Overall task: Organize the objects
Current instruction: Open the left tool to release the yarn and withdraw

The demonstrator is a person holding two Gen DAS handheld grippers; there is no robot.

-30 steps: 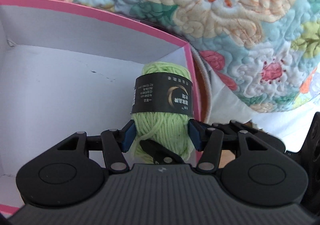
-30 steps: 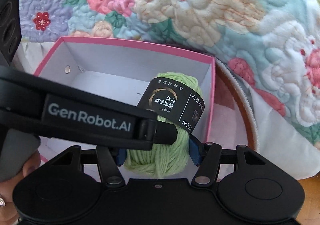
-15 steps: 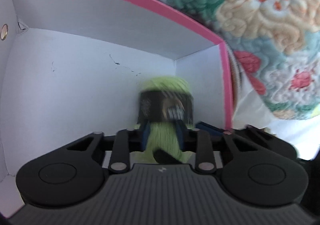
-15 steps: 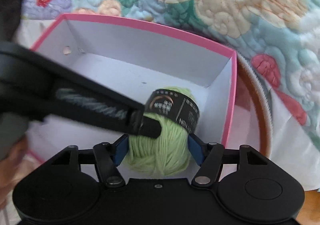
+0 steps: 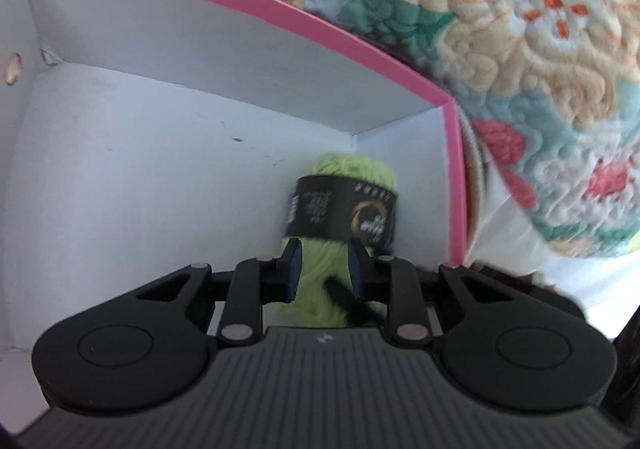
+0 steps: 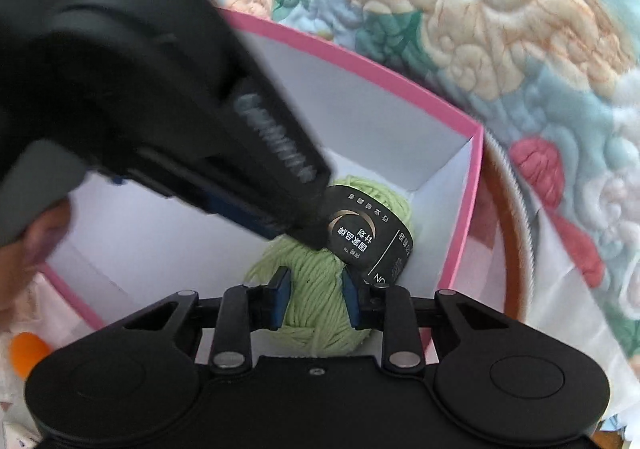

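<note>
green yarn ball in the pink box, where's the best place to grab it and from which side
Grip the green yarn ball on its bare near end, below the black label, coming from the box's open near side, probably. It lies close to the far right corner of the pink box, so walls block the other sides. Both the right gripper and left gripper already straddle that end.

Yarn [image 5: 344,205] crowds box [image 5: 240,1] corner; left floor open

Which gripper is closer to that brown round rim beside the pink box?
The right gripper; both clamp the yarn, but the left gripper reaches in from the side away from the rim.
</note>
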